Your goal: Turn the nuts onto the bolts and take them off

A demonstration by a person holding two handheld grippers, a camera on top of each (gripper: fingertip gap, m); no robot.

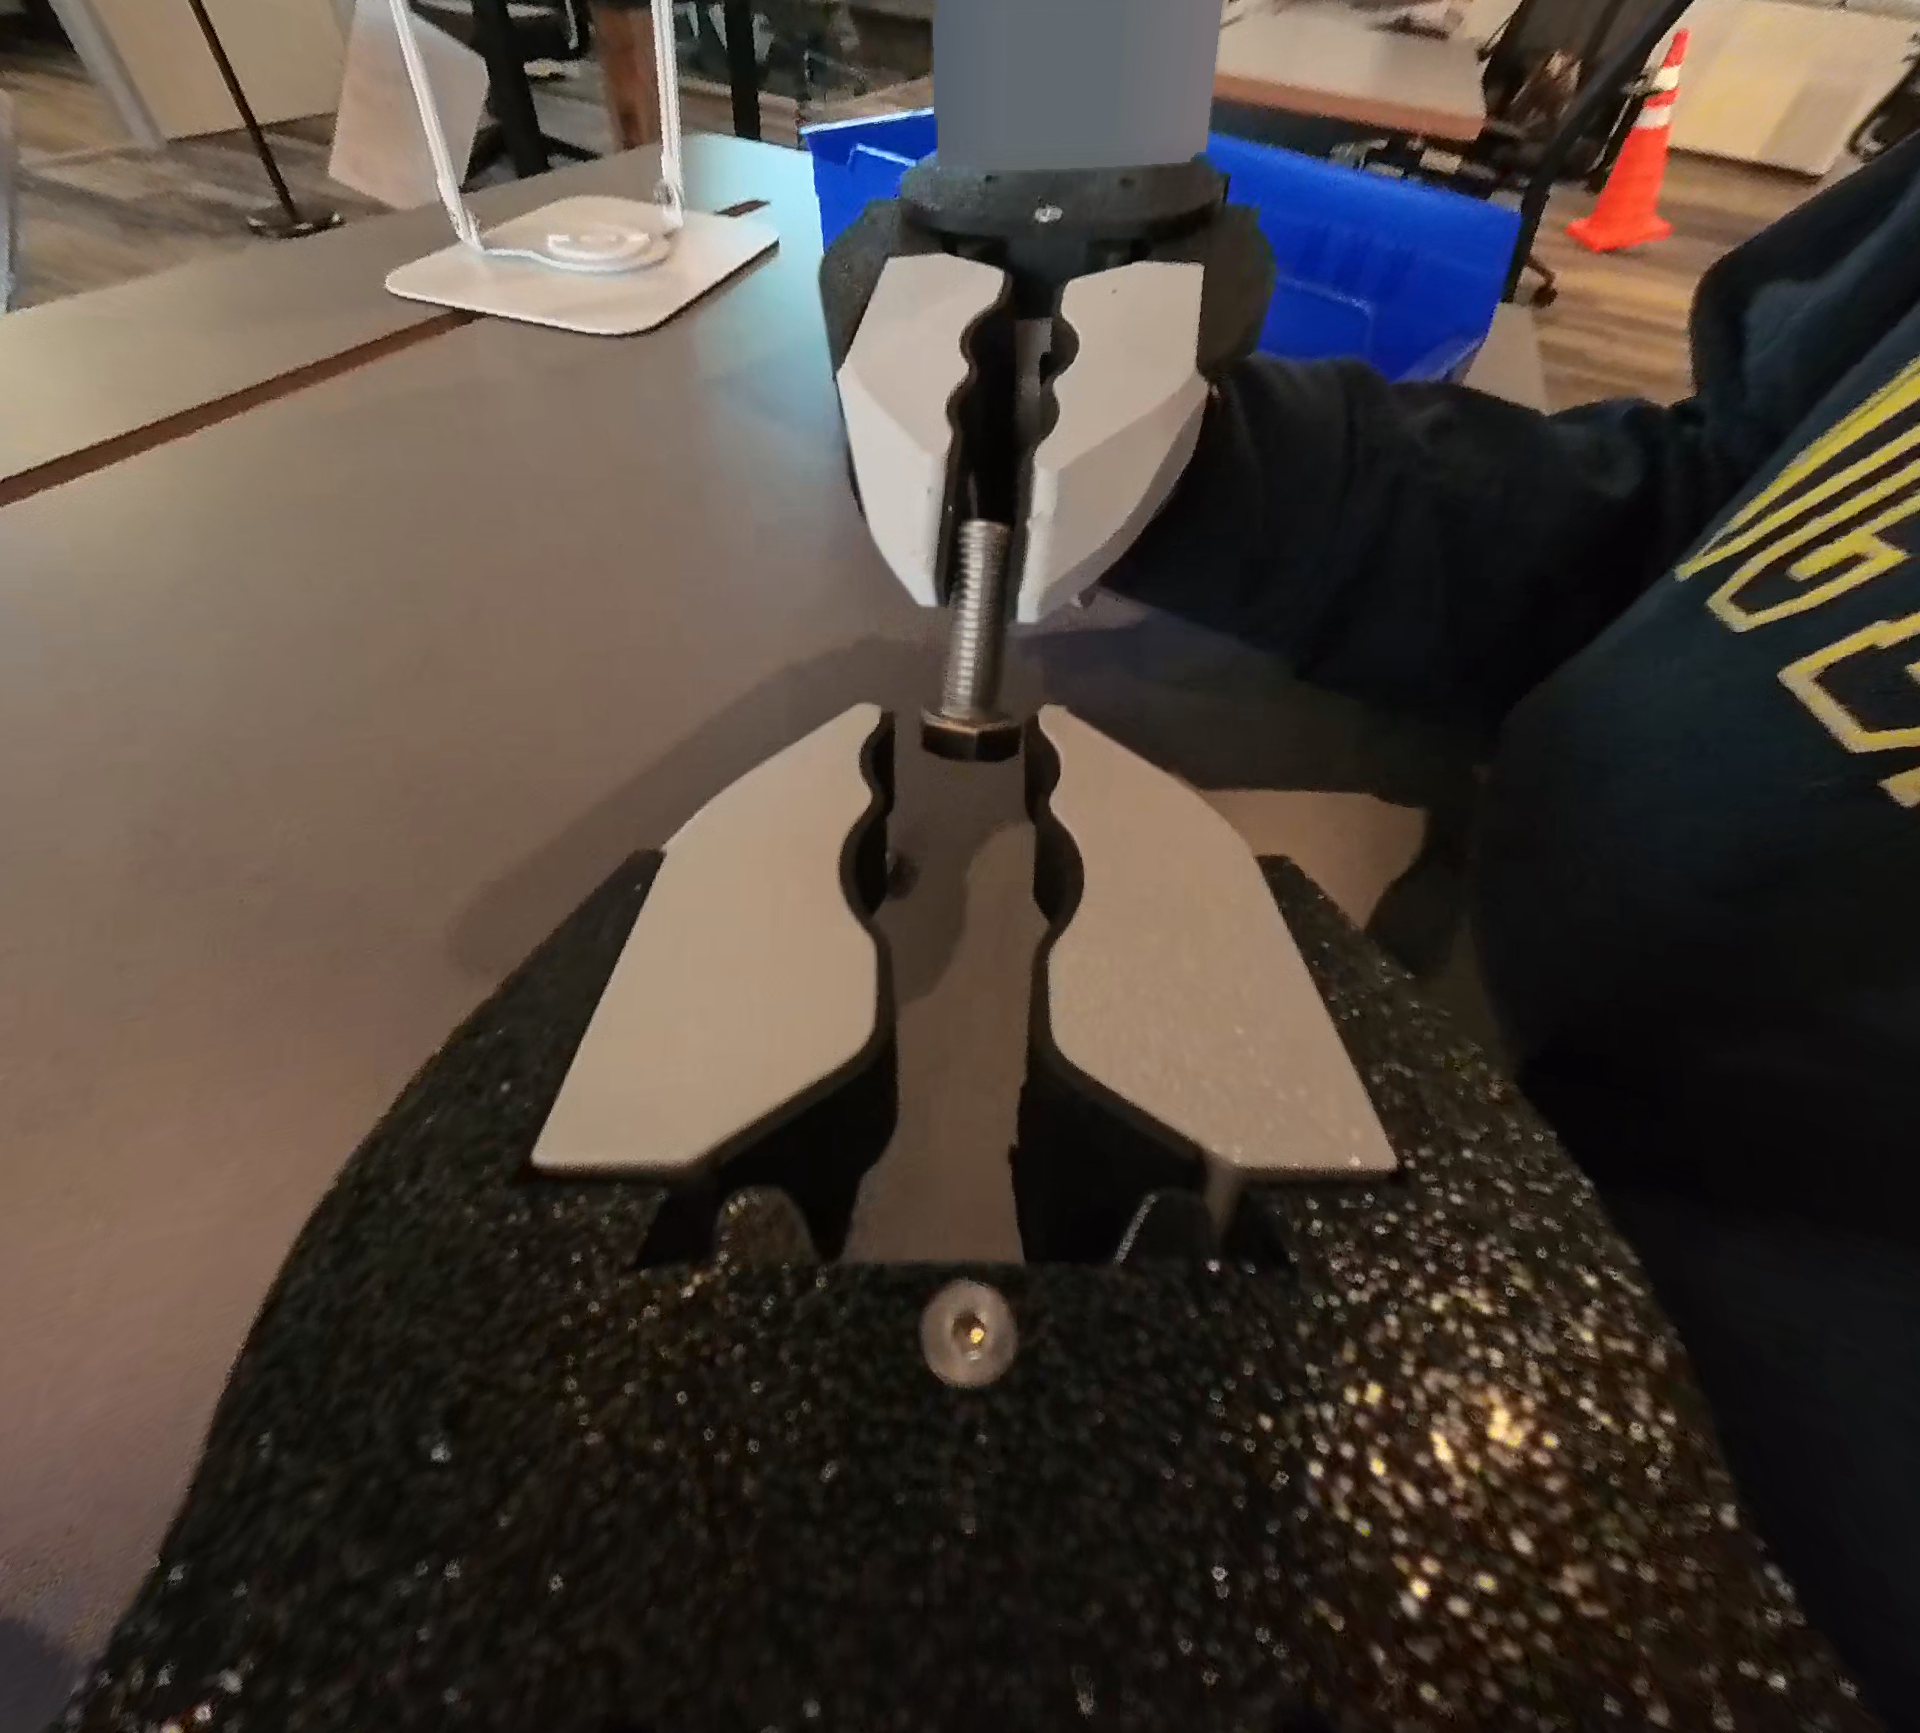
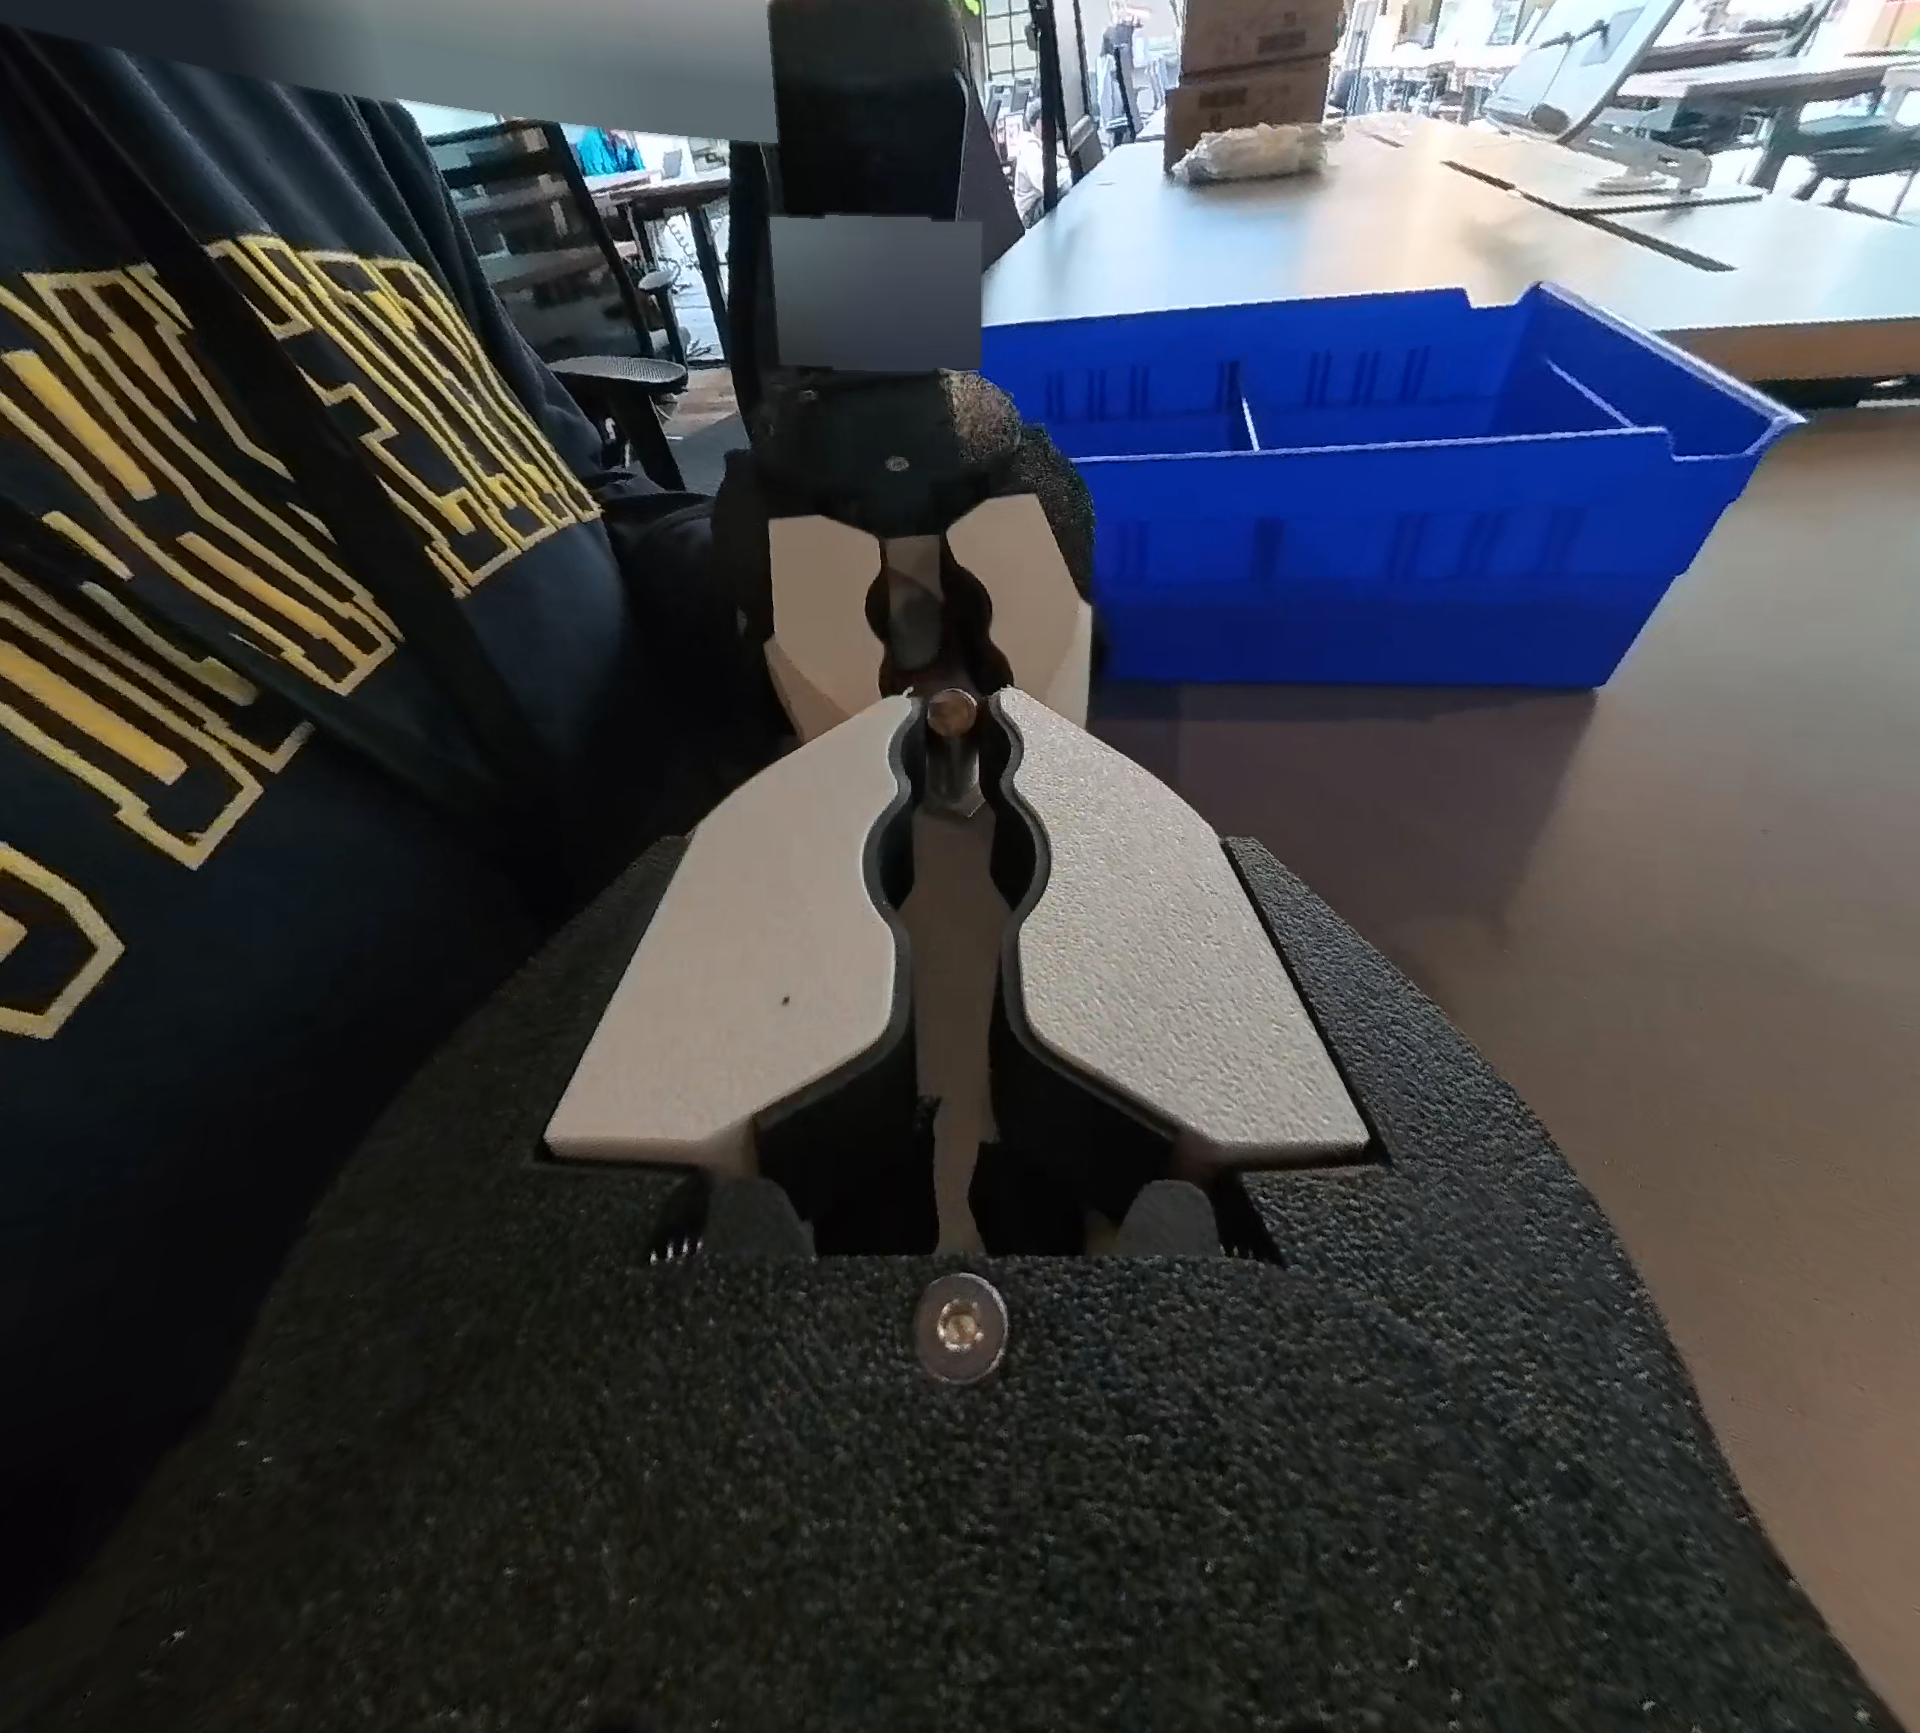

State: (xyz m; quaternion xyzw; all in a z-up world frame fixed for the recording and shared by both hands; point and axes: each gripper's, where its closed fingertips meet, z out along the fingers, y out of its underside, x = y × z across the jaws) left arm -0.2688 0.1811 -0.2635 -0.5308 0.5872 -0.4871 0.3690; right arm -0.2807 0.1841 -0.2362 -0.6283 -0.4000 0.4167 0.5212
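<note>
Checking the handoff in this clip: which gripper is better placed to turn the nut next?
The left gripper: its open jaws flank the nut on the end of the bolt; the right gripper is shut on that bolt.

Grey-brown counter [image 1: 416, 644] with a dark seam running across its far part. A blue divided bin [image 2: 1403, 561] rests on it. A white stand base [image 1: 582, 260] sits beyond the seam.

Right claw [image 2: 951, 727] apparently grips bolt [image 2: 951, 753] near blue bin [image 2: 1351, 582].
</note>
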